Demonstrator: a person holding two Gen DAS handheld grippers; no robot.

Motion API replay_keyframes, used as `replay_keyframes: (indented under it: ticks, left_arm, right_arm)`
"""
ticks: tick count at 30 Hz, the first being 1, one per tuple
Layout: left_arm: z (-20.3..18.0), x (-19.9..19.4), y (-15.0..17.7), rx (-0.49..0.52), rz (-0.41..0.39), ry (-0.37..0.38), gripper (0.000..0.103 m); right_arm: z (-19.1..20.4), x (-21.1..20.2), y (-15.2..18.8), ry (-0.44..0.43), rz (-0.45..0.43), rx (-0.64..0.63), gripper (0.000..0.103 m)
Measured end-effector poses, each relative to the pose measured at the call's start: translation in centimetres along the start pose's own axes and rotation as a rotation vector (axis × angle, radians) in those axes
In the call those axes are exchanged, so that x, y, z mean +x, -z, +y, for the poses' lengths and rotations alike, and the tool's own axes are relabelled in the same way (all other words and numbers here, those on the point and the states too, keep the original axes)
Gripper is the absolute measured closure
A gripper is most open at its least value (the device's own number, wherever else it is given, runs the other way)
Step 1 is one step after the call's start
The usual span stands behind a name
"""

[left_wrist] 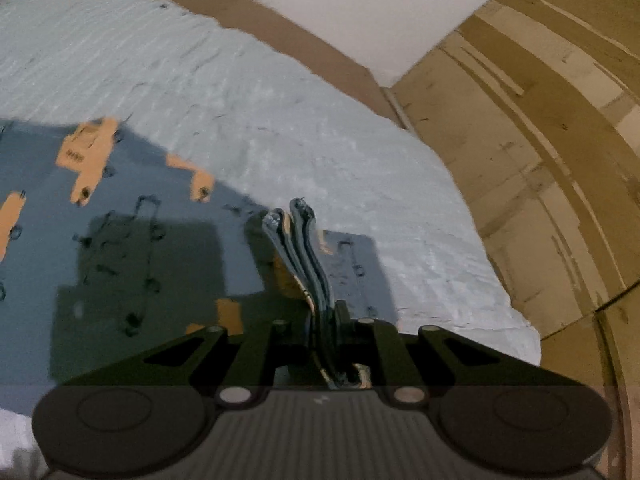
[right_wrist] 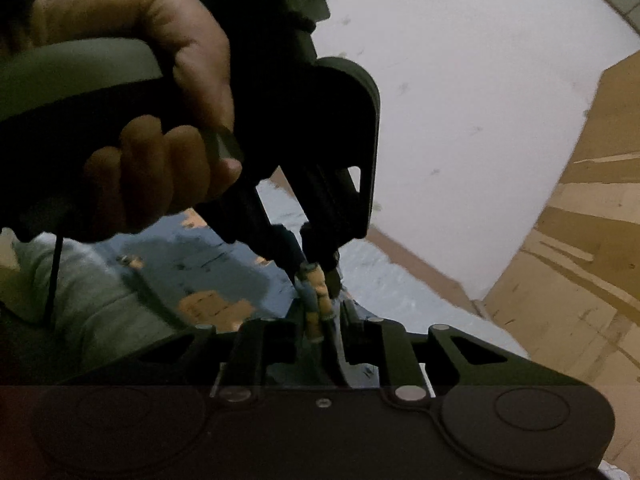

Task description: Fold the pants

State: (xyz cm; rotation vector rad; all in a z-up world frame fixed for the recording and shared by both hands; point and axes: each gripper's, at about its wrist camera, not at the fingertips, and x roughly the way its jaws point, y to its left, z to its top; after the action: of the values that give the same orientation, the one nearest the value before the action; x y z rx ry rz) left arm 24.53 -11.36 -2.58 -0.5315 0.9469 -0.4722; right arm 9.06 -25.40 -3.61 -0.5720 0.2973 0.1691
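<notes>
Blue-grey pants (left_wrist: 120, 240) printed with orange vehicles lie flat on a pale textured sheet (left_wrist: 240, 100). My left gripper (left_wrist: 316, 316) is shut on a bunched edge of the pants, whose layers stand up between the fingers. In the right wrist view my right gripper (right_wrist: 322, 320) is shut on the same bunched fold of the pants (right_wrist: 208, 264), just below the left gripper (right_wrist: 320, 272). A person's hand (right_wrist: 160, 80) holds the left gripper's handle. The two grippers sit very close together, one above the other.
The sheet ends near a brown skirting strip (left_wrist: 320, 52) and a white wall (left_wrist: 360, 0). Wooden flooring (left_wrist: 540, 160) runs along the right. A pale crumpled cloth (right_wrist: 80, 300) shows at the left of the right wrist view.
</notes>
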Motion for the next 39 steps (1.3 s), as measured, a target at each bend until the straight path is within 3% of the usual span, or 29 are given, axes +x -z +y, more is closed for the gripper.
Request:
replay_keyframes:
  ticks: [15, 24, 30, 36, 39]
  left_arm:
    - [1.2, 0.7, 0.5, -0.003, 0.01, -0.012, 0.093]
    - [-0.4, -2.4, -0.9, 0.085, -0.041, -0.024, 0.093]
    - [-0.1, -5.6, -2.2, 0.13, -0.053, -0.066, 0.094]
    - [1.6, -8.2, -2.5, 0.175, -0.052, -0.136, 0.094]
    - [3.0, -8.6, -2.4, 0.17, -0.052, -0.161, 0.093]
  right_arm:
    - [0.4, 1.6, 0.8, -0.033, 0.033, 0.032, 0.084]
    - [0.5, 0.7, -1.0, 0.0, -0.033, 0.033, 0.081]
    - [1.7, 0.3, -2.9, -0.04, -0.098, 0.011, 0.08]
    - [3.3, 0.0, -4.2, -0.105, -0.14, -0.003, 0.072]
    - [4.1, 0.1, -4.4, -0.135, -0.14, -0.008, 0.063]
